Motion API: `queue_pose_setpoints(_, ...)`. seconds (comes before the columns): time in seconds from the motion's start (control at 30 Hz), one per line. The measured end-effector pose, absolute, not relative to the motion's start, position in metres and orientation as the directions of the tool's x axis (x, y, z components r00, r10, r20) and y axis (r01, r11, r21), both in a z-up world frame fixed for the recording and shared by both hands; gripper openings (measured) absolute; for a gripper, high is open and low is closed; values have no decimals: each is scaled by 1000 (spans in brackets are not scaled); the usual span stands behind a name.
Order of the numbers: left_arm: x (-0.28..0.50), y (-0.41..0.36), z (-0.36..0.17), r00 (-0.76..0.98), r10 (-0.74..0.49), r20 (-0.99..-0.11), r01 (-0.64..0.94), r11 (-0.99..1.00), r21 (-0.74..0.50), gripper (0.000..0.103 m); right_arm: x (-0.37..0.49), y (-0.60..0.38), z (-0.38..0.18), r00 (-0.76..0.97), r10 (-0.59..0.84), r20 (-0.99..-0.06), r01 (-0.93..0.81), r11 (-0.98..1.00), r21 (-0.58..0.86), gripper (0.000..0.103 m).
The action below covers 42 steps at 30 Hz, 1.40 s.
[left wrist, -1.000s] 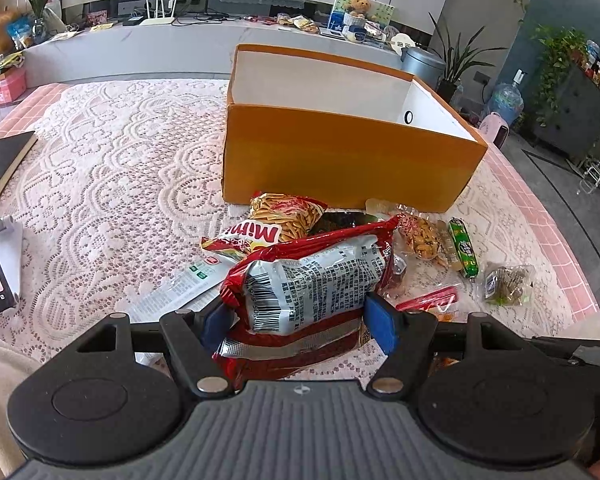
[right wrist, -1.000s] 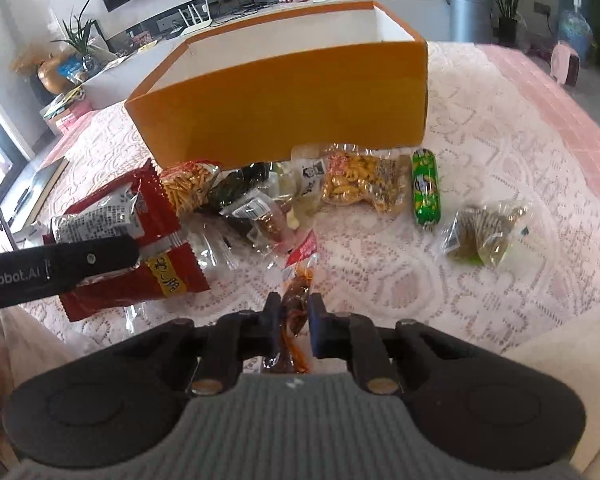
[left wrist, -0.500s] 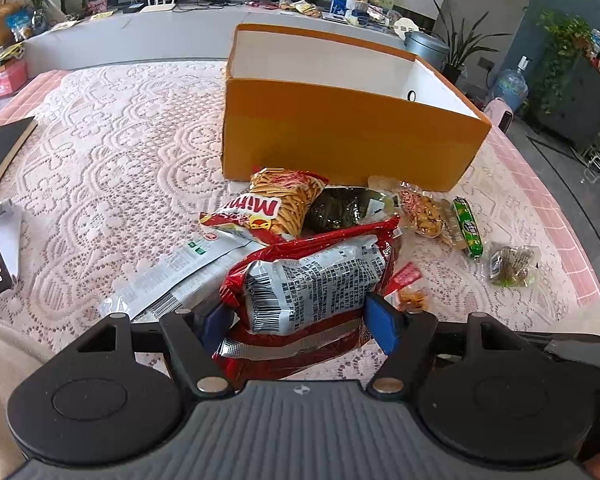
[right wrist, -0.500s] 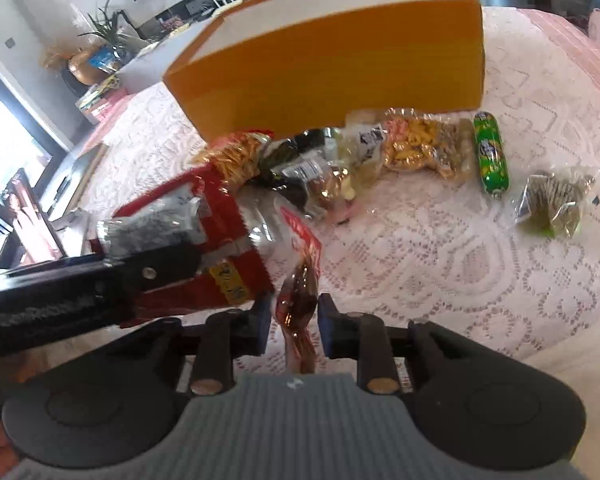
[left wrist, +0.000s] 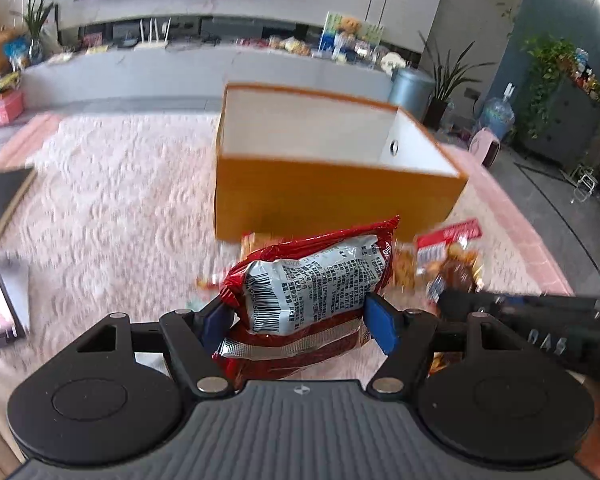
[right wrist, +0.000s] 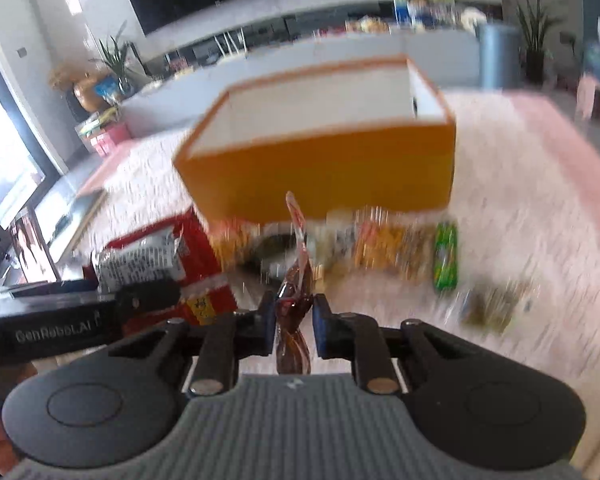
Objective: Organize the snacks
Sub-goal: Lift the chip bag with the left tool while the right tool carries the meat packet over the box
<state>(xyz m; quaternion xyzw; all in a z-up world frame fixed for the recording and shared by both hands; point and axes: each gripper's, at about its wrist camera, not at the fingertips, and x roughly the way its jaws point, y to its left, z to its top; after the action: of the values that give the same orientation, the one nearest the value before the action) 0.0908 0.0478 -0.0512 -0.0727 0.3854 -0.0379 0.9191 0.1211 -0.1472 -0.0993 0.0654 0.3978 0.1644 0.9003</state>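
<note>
a large red snack bag [left wrist: 312,296] is clamped across its width by the left tongs [left wrist: 300,320], whose blue pads [left wrist: 382,328] are spread wide and pressed against the bag's two sides. a small clear packet with a dark reddish filling [right wrist: 294,312] is pinched in the right tongs [right wrist: 294,320], which are nearly closed on it, with the packet's red top standing up above the fingers. both snacks appear to be held off the lace-covered surface [left wrist: 112,200], though motion blur makes the height hard to judge. the open orange box [left wrist: 332,176] stands ahead of both tongs, its white interior seemingly bare as far as can be seen. more snacks are left on the surface in front of the box, among them a green sausage-shaped packet [right wrist: 446,256] and a yellowish bag [right wrist: 384,244].

the step in hand is judged to be the carrying of both packets toward the box. next, each packet would need to be brought over the near wall, above the opening, before the tongs are released; the wide bag calls for clearance at the rim.
</note>
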Motion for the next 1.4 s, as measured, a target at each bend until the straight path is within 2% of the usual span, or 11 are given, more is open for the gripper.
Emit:
queue_pose_setpoints(0.37, 160, 41, 6, 803, -72, -591, 28, 996, -83, 81, 184, -140, -24, 783, 334, -525, -309, 941, 138, 15)
queue_pose_setpoints(0.67, 222, 26, 2, 815, -11, -580, 1, 1000, -18, 81, 257, -126, -17, 811, 314, -493, -308, 946, 97, 15)
queue_pose_setpoints(0.8, 243, 29, -6, 801, 0, -599, -13, 1000, -18, 81, 290, -123, -31, 797, 296, -527, -291, 952, 95, 15)
queue_pose_setpoints(1.0, 266, 27, -27, 776, 45, -629, -4, 998, 66, 81, 330, -120, -61, 752, 271, -601, -260, 960, 107, 15)
queue_pose_setpoints(1.4, 288, 37, -57, 715, 33, -698, 19, 998, 66, 81, 372, -100, -105, 662, 263, -702, -258, 959, 116, 15)
